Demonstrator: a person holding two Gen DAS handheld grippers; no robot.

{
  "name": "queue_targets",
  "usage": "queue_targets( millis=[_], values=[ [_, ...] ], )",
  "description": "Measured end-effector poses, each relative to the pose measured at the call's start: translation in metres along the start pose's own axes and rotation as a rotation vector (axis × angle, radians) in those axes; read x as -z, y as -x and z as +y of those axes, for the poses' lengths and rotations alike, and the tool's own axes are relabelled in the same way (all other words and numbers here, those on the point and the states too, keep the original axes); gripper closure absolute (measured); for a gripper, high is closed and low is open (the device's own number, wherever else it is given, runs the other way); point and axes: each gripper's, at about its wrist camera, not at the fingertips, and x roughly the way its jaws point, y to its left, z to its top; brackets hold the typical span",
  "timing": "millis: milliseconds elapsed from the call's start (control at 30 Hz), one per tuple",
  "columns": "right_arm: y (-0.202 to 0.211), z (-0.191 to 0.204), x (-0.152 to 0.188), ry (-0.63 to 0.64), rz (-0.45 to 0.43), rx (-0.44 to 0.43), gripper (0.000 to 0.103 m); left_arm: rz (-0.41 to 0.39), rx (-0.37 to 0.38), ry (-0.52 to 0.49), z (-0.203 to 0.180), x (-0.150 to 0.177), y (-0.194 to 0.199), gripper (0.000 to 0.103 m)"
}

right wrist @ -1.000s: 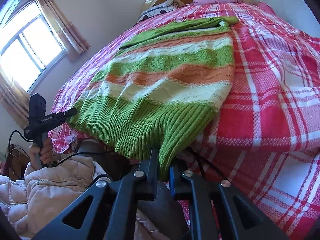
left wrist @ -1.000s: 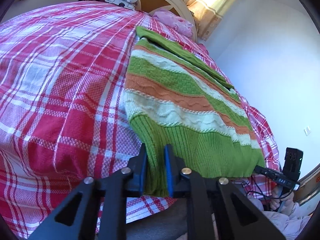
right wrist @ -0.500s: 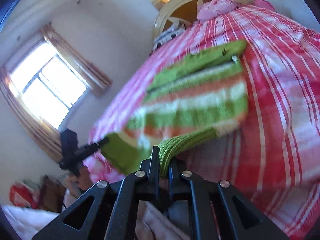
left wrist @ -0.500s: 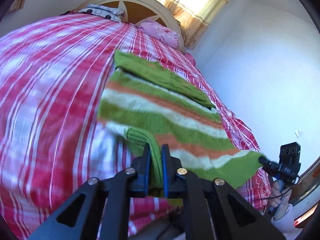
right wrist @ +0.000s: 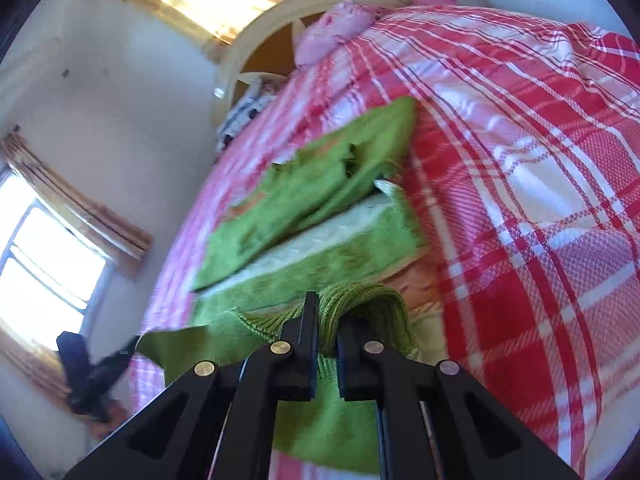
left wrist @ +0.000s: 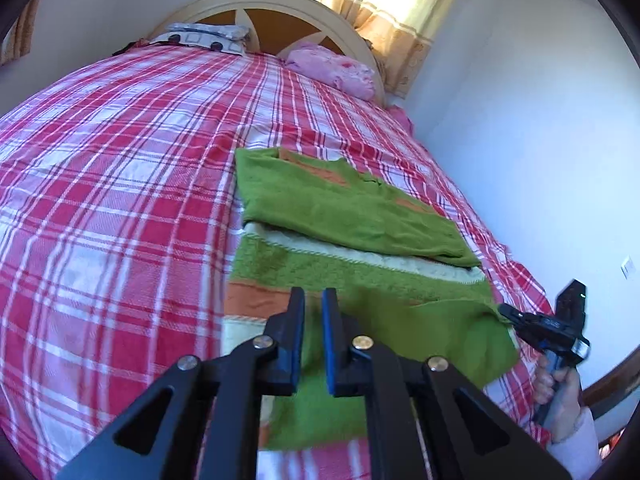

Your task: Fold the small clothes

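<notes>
A green, orange and cream striped knit sweater lies on the red plaid bed, its green ribbed hem lifted and carried over its lower part. My left gripper is shut on one corner of the hem, held above the sweater. My right gripper is shut on the other hem corner, which bunches between the fingers. In the left wrist view the right gripper shows at the sweater's right edge. In the right wrist view the left gripper shows blurred at the left.
The red and white plaid bedspread covers the bed. A pink pillow and a patterned pillow lie by the cream headboard. A white wall runs along the bed's right side. Curtained windows are lit.
Both grippers have lifted the hem off the bed's foot edge and carried it forward toward the headboard, so the lower part of the sweater now folds over itself.
</notes>
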Motion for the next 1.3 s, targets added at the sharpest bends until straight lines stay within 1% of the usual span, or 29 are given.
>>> queue_targets(
  millis=[33, 67, 100, 167, 200, 267, 300, 367, 400, 433, 533, 600, 700, 767, 900, 967, 1033, 1100, 1133, 1167, 1200, 1300],
  values=[
    [-0.004, -0.003, 0.001, 0.001, 0.002, 0.008, 0.097, 0.001, -0.002, -0.01, 0.004, 0.0, 0.003, 0.084],
    [-0.007, -0.005, 0.002, 0.001, 0.004, 0.011, 0.097, 0.006, 0.001, -0.016, 0.01, 0.001, 0.004, 0.07],
    [-0.01, -0.007, 0.004, 0.003, 0.008, 0.007, 0.096, 0.012, 0.009, -0.018, 0.013, 0.001, 0.003, 0.059],
    [-0.012, -0.005, 0.007, 0.013, 0.007, 0.006, 0.096, 0.017, 0.026, -0.04, 0.016, 0.003, 0.004, 0.052],
    [-0.011, -0.004, 0.008, 0.024, 0.004, -0.001, 0.094, 0.019, 0.033, -0.047, 0.015, 0.003, 0.002, 0.052],
    [-0.006, 0.002, 0.01, 0.052, -0.001, -0.01, 0.089, 0.049, 0.058, -0.066, 0.01, 0.007, -0.006, 0.052],
    [-0.001, 0.005, 0.012, 0.069, -0.013, -0.02, 0.085, 0.065, 0.05, -0.081, 0.007, 0.008, -0.012, 0.052],
    [0.013, 0.014, 0.019, 0.109, -0.047, -0.02, 0.072, 0.092, 0.011, -0.118, 0.001, 0.012, -0.028, 0.052],
    [0.021, 0.021, 0.023, 0.138, -0.072, 0.001, 0.06, 0.108, 0.002, -0.13, -0.001, 0.014, -0.036, 0.052],
    [0.028, 0.026, 0.027, 0.163, -0.096, 0.021, 0.055, 0.12, -0.003, -0.14, -0.002, 0.015, -0.043, 0.052],
    [0.046, 0.038, 0.039, 0.231, -0.151, 0.073, 0.055, 0.134, 0.002, -0.16, -0.007, 0.02, -0.058, 0.052],
    [0.055, 0.047, 0.045, 0.29, -0.176, 0.122, 0.055, 0.123, -0.006, -0.181, -0.012, 0.023, -0.061, 0.052],
    [0.058, 0.055, 0.047, 0.343, -0.188, 0.181, 0.055, 0.117, -0.02, -0.186, -0.011, 0.023, -0.066, 0.052],
    [0.059, 0.057, 0.046, 0.344, -0.183, 0.178, 0.055, 0.135, -0.022, -0.162, -0.005, 0.022, -0.072, 0.052],
    [0.05, 0.056, 0.042, 0.305, -0.162, 0.159, 0.055, 0.149, 0.029, -0.091, 0.005, 0.016, -0.072, 0.052],
    [0.044, 0.057, 0.039, 0.297, -0.158, 0.156, 0.055, 0.158, 0.028, -0.073, 0.006, 0.018, -0.073, 0.052],
    [0.041, 0.057, 0.037, 0.296, -0.153, 0.154, 0.055, 0.163, 0.021, -0.076, 0.001, 0.02, -0.072, 0.052],
    [0.039, 0.056, 0.034, 0.287, -0.156, 0.155, 0.055, 0.167, 0.019, -0.091, -0.005, 0.025, -0.071, 0.057],
    [0.039, 0.055, 0.033, 0.281, -0.157, 0.154, 0.055, 0.169, 0.005, -0.108, -0.01, 0.027, -0.071, 0.061],
    [0.039, 0.054, 0.032, 0.278, -0.158, 0.154, 0.055, 0.17, -0.013, -0.119, -0.012, 0.027, -0.07, 0.069],
    [0.039, 0.052, 0.03, 0.274, -0.159, 0.16, 0.055, 0.169, -0.028, -0.12, -0.012, 0.026, -0.07, 0.072],
    [0.04, 0.045, 0.028, 0.265, -0.157, 0.183, 0.055, 0.167, -0.005, -0.062, -0.002, 0.022, -0.069, 0.071]
  ],
)
